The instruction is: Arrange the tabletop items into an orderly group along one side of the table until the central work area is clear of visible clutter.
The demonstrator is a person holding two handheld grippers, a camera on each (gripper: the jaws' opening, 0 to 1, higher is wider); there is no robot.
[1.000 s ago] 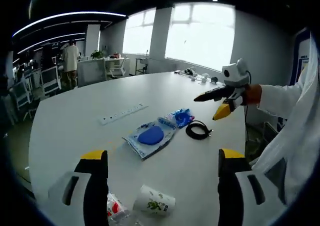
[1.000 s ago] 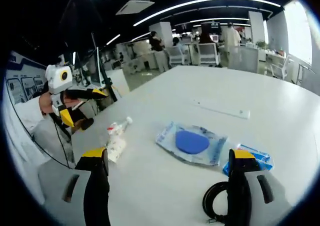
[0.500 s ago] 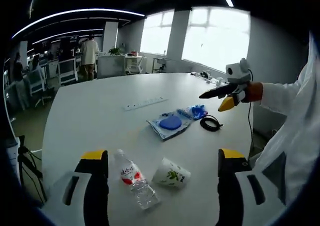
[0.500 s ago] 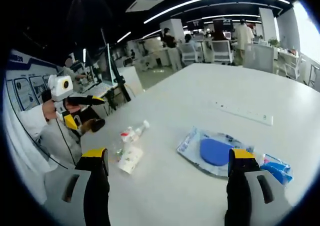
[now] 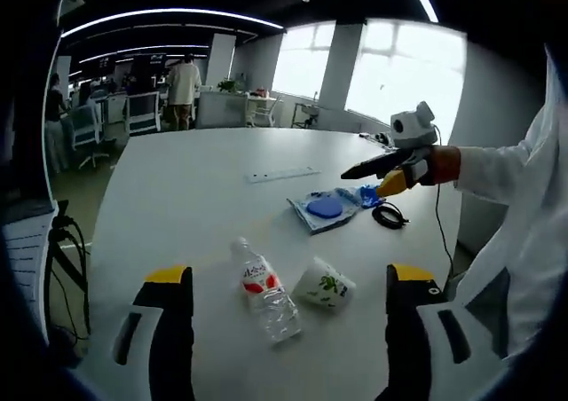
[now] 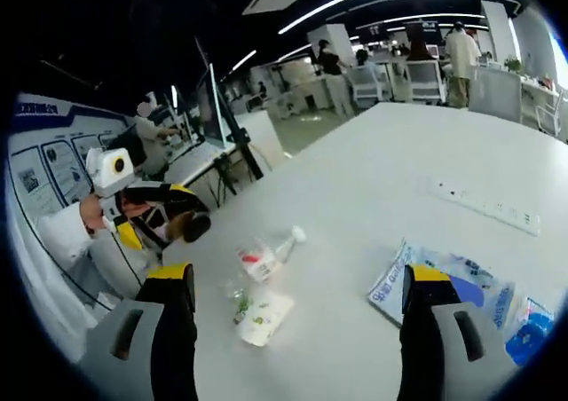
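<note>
On the white table a clear bottle with a red label lies beside a tipped paper cup, both just ahead of my open, empty left gripper. Farther off lie a blue disc in a clear bag, a small blue packet and a black cable coil. My right gripper hovers open above the packet. From the right gripper view, the bottle and cup lie between its open jaws; the bagged disc and packet are at right, the left gripper at left.
A white power strip lies farther across the table. A person's white sleeve reaches in from the right. Chairs, desks and people stand in the office beyond the table's far edge.
Both cameras have drawn back and swung, so the bottle and cup now sit fully in both views and the cable has left the right gripper view. The items themselves have not moved.
</note>
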